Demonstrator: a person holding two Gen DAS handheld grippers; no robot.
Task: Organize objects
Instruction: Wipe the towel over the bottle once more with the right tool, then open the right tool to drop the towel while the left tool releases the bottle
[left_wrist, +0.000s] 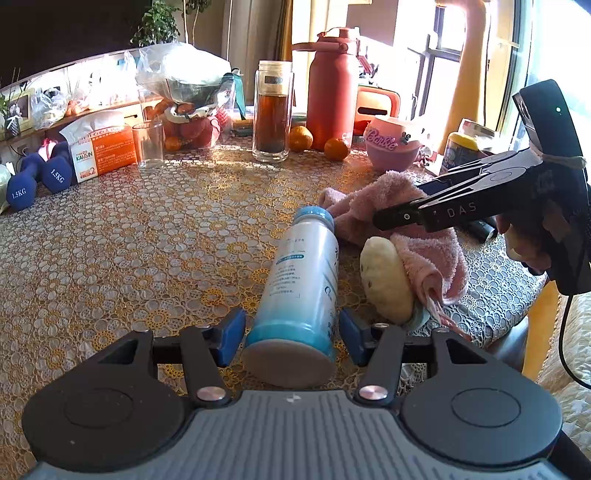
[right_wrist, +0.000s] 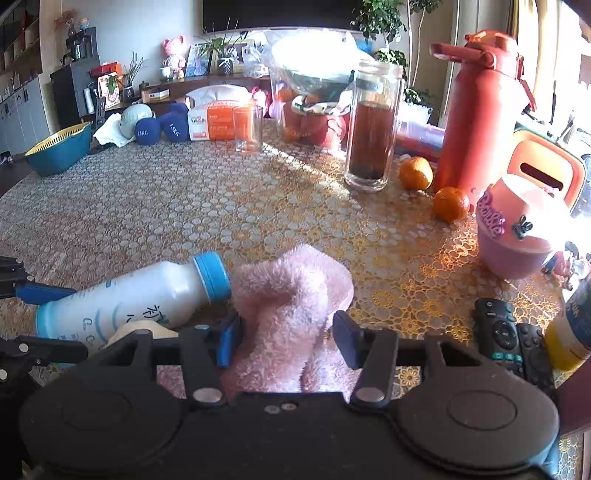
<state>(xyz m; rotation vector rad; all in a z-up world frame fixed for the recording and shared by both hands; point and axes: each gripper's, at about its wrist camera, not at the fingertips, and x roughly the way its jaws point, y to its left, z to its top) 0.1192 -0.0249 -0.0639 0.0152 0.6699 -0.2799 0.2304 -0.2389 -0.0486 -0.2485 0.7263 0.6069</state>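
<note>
Both grippers are down at the near edge of the desk (right_wrist: 184, 206) now. The left gripper (left_wrist: 291, 334) has its jaws spread wide on either side of the base of the white-and-blue bottle (left_wrist: 301, 284), which lies on its side with its blue cap touching the pink towel (right_wrist: 291, 295). Neither pad looks pressed against it yet, so I'd say slide a little further up the body before squeezing, since a round bottle gripped at the very end may roll or swing. The right gripper (right_wrist: 286, 341) straddles the towel with its jaws apart, and should pinch a thick fold, not a loose edge. A pale round lump (left_wrist: 386, 278) sits tucked against the towel beside the bottle; watch it doesn't get dragged along.
</note>
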